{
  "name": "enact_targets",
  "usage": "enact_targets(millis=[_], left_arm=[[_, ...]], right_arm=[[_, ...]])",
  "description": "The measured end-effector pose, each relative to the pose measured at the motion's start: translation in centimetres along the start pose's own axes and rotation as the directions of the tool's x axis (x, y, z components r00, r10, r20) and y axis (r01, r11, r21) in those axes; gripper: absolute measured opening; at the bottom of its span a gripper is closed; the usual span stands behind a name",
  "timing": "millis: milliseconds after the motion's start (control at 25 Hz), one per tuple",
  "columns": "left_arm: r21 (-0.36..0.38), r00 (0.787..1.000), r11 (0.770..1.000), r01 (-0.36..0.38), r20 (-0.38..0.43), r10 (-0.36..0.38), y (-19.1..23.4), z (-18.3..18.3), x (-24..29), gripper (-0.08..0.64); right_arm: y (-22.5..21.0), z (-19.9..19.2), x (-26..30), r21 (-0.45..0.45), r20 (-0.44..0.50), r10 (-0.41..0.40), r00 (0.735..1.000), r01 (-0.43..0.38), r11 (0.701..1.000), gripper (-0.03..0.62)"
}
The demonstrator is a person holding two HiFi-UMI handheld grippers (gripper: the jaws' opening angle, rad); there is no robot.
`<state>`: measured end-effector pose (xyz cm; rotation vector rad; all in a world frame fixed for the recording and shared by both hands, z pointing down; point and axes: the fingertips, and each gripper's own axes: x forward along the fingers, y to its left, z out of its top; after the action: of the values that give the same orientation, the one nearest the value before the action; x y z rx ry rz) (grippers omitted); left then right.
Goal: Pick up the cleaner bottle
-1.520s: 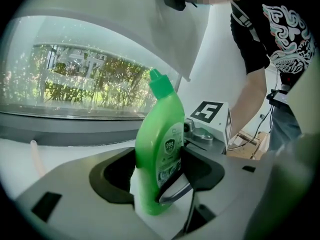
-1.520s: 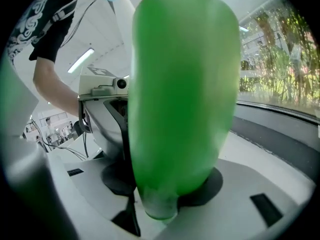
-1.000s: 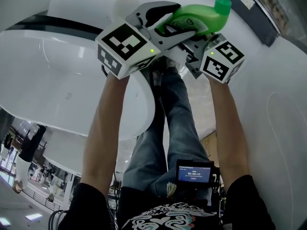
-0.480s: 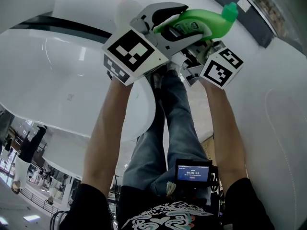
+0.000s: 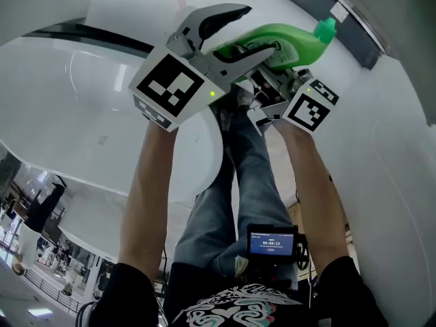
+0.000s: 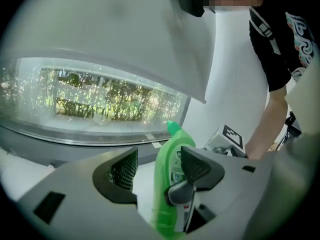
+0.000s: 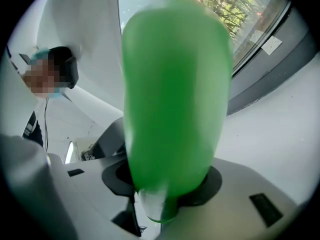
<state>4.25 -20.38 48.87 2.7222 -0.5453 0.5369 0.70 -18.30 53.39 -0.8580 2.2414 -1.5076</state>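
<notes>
While the jaws of the right gripper [image 7: 170, 196] clamp the green cleaner bottle [image 7: 172, 99] low on its body, holding it up in the air, the left gripper [image 6: 157, 171] has its jaws apart around it. The pickup looks done; next the left should close or back off.

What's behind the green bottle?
Behind the green bottle is a long curved window with trees outside. Whatever sits straight behind the bottle is covered, so it can't be seen.
</notes>
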Motion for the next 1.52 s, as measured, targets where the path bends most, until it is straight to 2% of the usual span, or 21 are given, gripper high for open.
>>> enact_targets(millis=[160, 240, 480, 600, 800, 920, 1040, 1200, 1320, 1520], left_arm=[[-0.041, 0.995, 0.998, -0.038, 0.095, 0.042, -0.5, 2.1, -2.9, 0.278], [-0.058, 0.992, 0.996, -0.066, 0.108, 0.072, -0.6, 2.1, -4.5, 0.278], [-0.088, 0.991, 0.992, -0.086, 0.092, 0.094, -1.9, 0.9, -6.7, 0.278], [-0.078, 0.991, 0.993, -0.092, 0.093, 0.099, -2.3, 1.1, -7.1, 0.278], [-0.099, 0.99, 0.99, -0.096, 0.098, 0.106, -2.8, 0.3, -7.3, 0.278], [-0.087, 0.992, 0.992, -0.093, 0.078, 0.1, -2.6, -0.1, -6.8, 0.278], [-0.074, 0.995, 0.994, -0.085, 0.046, 0.089, -1.6, -1.3, -4.6, 0.278], [-0.106, 0.997, 0.992, -0.072, 0.018, 0.075, -1.2, -3.5, -2.6, 0.278], [-0.121, 0.996, 0.989, -0.088, 0.021, 0.091, -2.9, -3.9, -3.7, 0.278], [-0.129, 0.989, 0.983, -0.131, 0.045, 0.138, -1.5, -3.8, -5.6, 0.278]], right_arm=[[1.4, 0.6, -1.2, 0.046, 0.041, -0.001, 0.999, -0.001, 0.999, 0.212], [1.8, 0.7, -1.5, 0.064, 0.058, -0.002, 0.998, -0.002, 0.998, 0.212], [3.3, 1.7, -1.3, 0.074, 0.1, 0.003, 0.995, -0.011, 0.997, 0.212], [4.2, 2.4, -1.2, 0.077, 0.119, 0.016, 0.993, -0.025, 0.997, 0.212], [4.2, 2.5, -1.8, 0.045, 0.12, -0.028, 0.992, 0.023, 0.999, 0.212], [3.7, 3.2, -2.1, 0.102, 0.155, -0.028, 0.988, 0.012, 0.995, 0.212], [0.8, 4.6, -1.9, 0.144, 0.194, -0.043, 0.98, 0.015, 0.989, 0.212], [-2.6, 4.4, -1.9, 0.143, 0.172, -0.08, 0.982, 0.056, 0.988, 0.212], [-1.9, 3.0, -2.9, 0.151, 0.162, -0.065, 0.985, 0.04, 0.988, 0.212], [-1.5, 1.4, -1.1, 0.157, 0.116, -0.04, 0.992, 0.022, 0.987, 0.212]])
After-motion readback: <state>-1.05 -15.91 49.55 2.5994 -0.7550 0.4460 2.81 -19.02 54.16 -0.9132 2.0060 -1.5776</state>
